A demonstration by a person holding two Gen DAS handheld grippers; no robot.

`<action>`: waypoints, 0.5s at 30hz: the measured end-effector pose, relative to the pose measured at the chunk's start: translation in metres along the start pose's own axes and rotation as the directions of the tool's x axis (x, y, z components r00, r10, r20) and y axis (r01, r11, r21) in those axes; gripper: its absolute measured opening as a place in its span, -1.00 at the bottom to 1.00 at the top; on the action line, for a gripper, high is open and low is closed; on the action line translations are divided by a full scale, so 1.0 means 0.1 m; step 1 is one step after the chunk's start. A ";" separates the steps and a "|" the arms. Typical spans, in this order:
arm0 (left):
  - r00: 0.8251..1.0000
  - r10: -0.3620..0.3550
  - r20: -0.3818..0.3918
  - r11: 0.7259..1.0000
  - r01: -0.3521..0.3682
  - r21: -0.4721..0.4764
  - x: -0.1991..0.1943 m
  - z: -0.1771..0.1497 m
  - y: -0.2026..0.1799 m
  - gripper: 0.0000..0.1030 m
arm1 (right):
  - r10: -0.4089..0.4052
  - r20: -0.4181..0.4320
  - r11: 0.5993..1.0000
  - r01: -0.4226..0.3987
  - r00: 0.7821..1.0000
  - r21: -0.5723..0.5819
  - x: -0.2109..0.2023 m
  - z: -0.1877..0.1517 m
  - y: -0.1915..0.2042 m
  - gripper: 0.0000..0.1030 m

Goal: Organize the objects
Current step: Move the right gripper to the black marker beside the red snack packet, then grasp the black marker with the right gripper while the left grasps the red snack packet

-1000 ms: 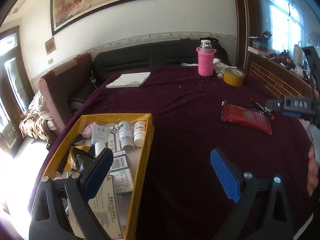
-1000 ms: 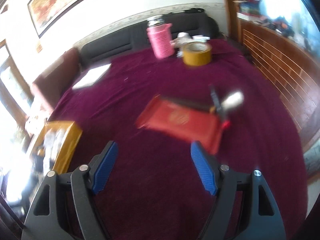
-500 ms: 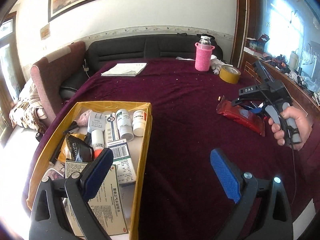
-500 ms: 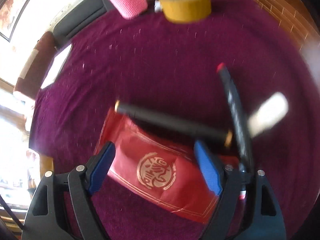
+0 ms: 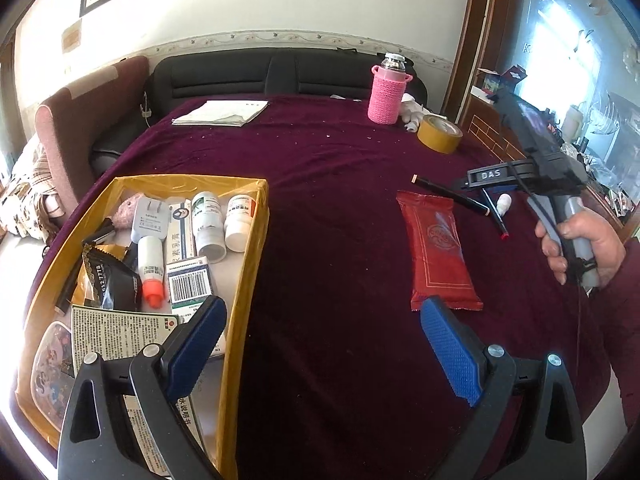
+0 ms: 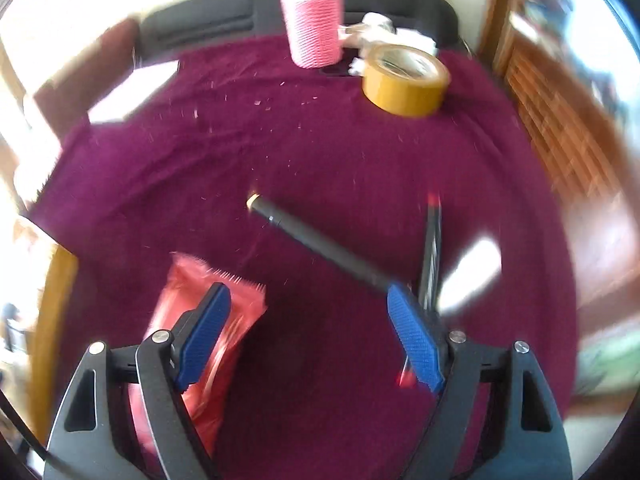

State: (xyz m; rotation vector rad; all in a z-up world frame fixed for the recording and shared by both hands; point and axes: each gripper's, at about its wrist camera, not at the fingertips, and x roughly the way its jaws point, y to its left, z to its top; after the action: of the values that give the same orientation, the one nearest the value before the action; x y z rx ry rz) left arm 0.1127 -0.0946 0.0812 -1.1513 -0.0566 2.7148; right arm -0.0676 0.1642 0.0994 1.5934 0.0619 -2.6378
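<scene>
A yellow box [image 5: 248, 264] full of medicine bottles, packets and a charger sits at the left of the maroon table. A red packet [image 5: 438, 250] [image 6: 200, 340] lies to its right, and beyond it a black pen [image 5: 450, 196] [image 6: 320, 246], a thin red-tipped pen [image 5: 496, 216] [image 6: 430, 256] and a small white thing [image 5: 503, 203] [image 6: 468, 276]. My left gripper [image 5: 320, 344] hangs open over the box's right wall and bare cloth. My right gripper [image 6: 306, 332] is open above the black pen's near end, with nothing between its pads. A hand [image 5: 584, 248] holds it.
At the table's far side stand a pink knitted bottle [image 5: 386, 94] [image 6: 316, 24] and a roll of yellow tape [image 5: 439, 134] [image 6: 406, 80]. A white booklet [image 5: 220, 113] lies at the far left. A dark sofa and a wooden ledge border the table.
The right gripper has moved right and down, from over the red packet to over the black pen, and has rolled. The left gripper tilted down a little, so the box looms larger.
</scene>
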 end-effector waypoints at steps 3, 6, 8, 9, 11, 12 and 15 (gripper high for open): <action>1.000 0.008 0.004 1.000 -0.008 -0.010 -0.04 0.00 0.05 0.85 | -0.076 -0.064 0.995 0.071 0.995 -0.076 0.30 0.19 0.05 0.56; 1.000 0.007 0.002 1.000 -0.007 -0.008 -0.06 0.01 0.07 0.85 | -0.096 -0.130 0.993 0.086 0.987 -0.085 0.55 0.28 -0.05 0.27; 1.000 0.011 0.002 1.000 -0.011 -0.003 -0.05 0.04 0.05 0.85 | -0.031 -0.122 0.999 0.028 0.992 -0.029 0.52 0.28 -0.14 -0.31; 1.000 0.000 -0.003 1.000 0.000 -0.004 -0.03 0.06 0.04 0.85 | 0.000 -0.134 1.000 0.001 0.991 0.003 0.52 0.29 -0.16 -0.47; 0.999 -0.044 -0.032 0.999 0.044 -0.016 0.04 0.11 0.00 0.85 | -0.002 -0.146 1.000 0.004 0.989 0.015 0.48 0.24 -0.16 -0.66; 0.997 -0.062 -0.042 0.998 0.061 -0.021 0.07 0.12 -0.03 0.85 | 0.010 -0.157 1.000 -0.005 0.988 0.031 0.44 0.20 -0.18 -0.74; 0.992 -0.102 -0.074 0.995 0.102 -0.002 0.23 0.19 -0.22 0.85 | 0.070 -0.178 0.995 -0.057 0.981 0.078 0.30 0.00 -0.26 -0.76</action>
State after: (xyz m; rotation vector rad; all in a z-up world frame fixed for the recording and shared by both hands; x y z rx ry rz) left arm 0.0871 -0.0685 0.0810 -1.2125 -0.1003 2.5809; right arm -0.0833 0.1895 0.0730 1.8222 -0.0770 -2.4685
